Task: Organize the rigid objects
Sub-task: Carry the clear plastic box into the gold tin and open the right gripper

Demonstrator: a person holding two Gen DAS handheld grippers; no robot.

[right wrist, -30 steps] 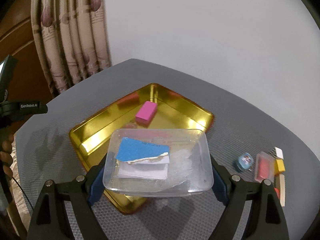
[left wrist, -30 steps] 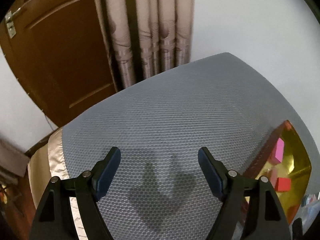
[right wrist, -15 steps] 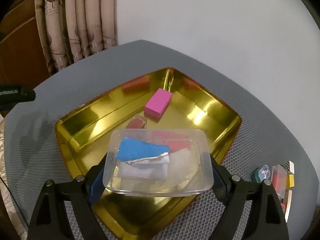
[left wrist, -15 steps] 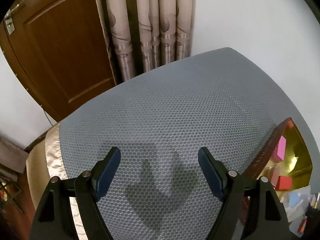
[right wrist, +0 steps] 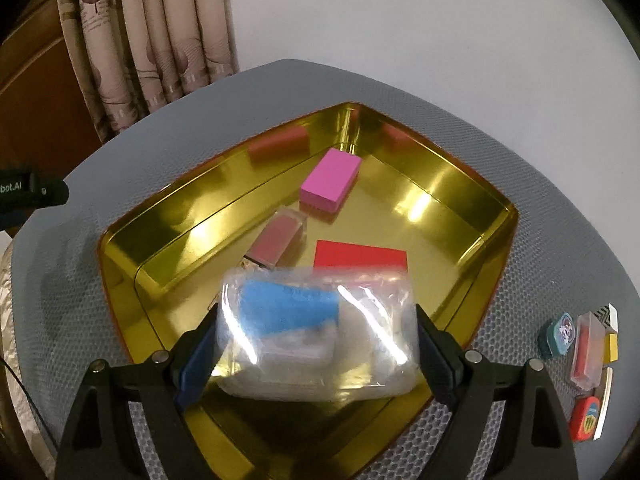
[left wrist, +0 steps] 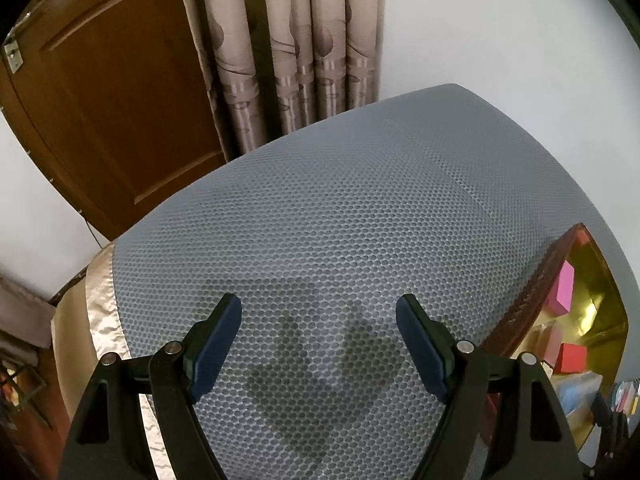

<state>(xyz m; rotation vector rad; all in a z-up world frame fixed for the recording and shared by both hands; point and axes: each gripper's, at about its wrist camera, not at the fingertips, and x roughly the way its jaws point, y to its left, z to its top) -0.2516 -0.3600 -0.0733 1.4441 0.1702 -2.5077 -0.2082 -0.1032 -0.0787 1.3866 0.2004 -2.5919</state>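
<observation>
Your right gripper (right wrist: 316,344) is clamped on a clear plastic box (right wrist: 320,336) with a blue card inside, held above the near part of the gold tray (right wrist: 460,184). In the tray lie a pink block (right wrist: 331,180), a red block (right wrist: 360,254) and a small clear case (right wrist: 280,240). Your left gripper (left wrist: 319,344) hangs jaws apart, nothing between them, over the bare grey mesh surface (left wrist: 340,208).

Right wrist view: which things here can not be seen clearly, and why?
- Contents of the clear box in the right gripper: motion blur and glare; only a blue patch shows.
- Red block in the gold tray: near part hidden behind the box.
- Small items at right: too small, cut by the edge.
</observation>
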